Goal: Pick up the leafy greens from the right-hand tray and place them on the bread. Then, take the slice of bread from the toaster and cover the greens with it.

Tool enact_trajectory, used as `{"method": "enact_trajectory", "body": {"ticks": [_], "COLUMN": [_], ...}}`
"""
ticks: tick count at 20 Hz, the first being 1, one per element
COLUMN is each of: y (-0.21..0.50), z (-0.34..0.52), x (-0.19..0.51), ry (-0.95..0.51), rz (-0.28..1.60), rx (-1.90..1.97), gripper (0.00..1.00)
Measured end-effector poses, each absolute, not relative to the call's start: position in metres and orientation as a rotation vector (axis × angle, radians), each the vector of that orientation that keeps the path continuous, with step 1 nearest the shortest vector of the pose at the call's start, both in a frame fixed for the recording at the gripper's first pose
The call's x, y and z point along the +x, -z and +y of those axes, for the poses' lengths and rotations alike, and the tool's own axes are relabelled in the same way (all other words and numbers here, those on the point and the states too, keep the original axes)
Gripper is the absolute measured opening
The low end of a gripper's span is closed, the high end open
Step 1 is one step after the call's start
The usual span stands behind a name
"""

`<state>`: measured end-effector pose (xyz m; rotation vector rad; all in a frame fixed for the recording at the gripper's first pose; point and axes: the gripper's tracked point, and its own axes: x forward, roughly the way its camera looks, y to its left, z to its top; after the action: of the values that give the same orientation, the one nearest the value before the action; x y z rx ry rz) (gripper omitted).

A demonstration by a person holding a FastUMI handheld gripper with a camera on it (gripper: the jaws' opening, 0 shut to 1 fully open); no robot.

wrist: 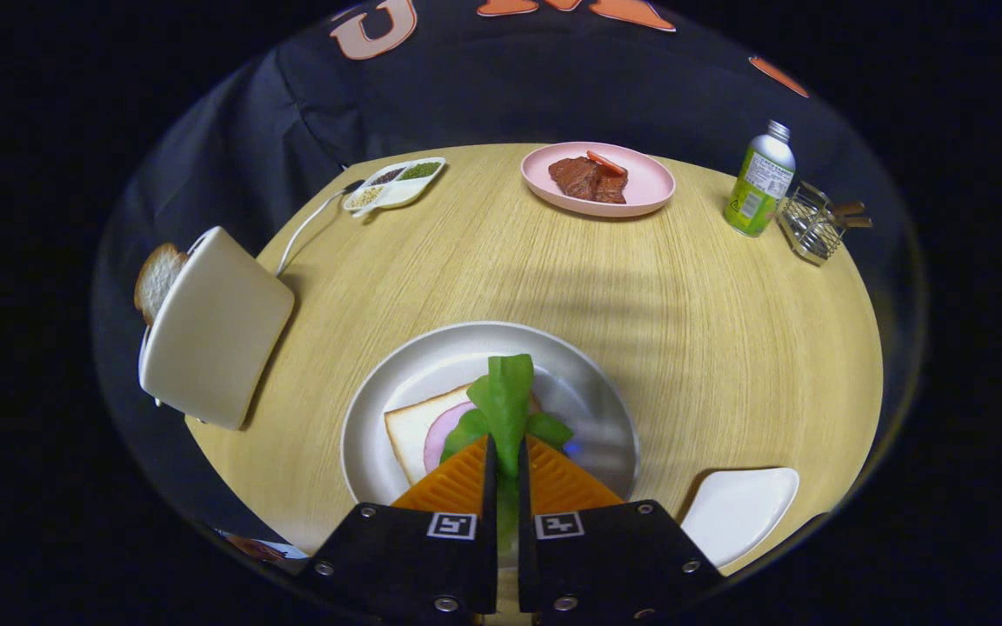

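My gripper (pixel 505 448) is shut on the leafy greens (pixel 505 400), a green leaf that sticks up from between the fingers. Right below it lies a slice of bread (pixel 414 426) with a pink round of ham (pixel 449 430), on a grey round plate (pixel 431 356). The greens hang over the bread; whether they touch it I cannot tell. A cream toaster (pixel 218 326) stands to the left of the plate, with a slice of bread (pixel 156 278) poking out of its top. The white right-hand tray (pixel 740 513) lies bare beside the plate.
At the back of the wooden table (pixel 727 348) are a pink plate (pixel 640 187) with brown meat, a small divided dish of seasonings (pixel 395 184), a green bottle (pixel 759 181) and a wire rack (pixel 810 228). The toaster's white cable (pixel 310 224) runs back towards the dish.
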<state>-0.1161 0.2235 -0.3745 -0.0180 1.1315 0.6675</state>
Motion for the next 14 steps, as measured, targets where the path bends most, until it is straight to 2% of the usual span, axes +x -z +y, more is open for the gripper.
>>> {"method": "enact_trajectory", "body": {"ticks": [2,5,7,8,10,14], "y": [0.361,0.382,0.389,0.390,0.391,0.384], "z": [0.242,0.225,0.224,0.222,0.210,0.209], "x": [-0.112,-0.105,-0.113,-0.111,-0.099,-0.095], "ry": [-0.720,-0.663,-0.656,-0.651,-0.614,-0.610], "rz": [1.076,1.091,1.127,1.123,1.090,1.058], "rx": [0.034,-0.101,-0.131,-0.141,-0.185,-0.176], "gripper": [0.10,0.10,0.17,0.34,0.58,0.75]}}
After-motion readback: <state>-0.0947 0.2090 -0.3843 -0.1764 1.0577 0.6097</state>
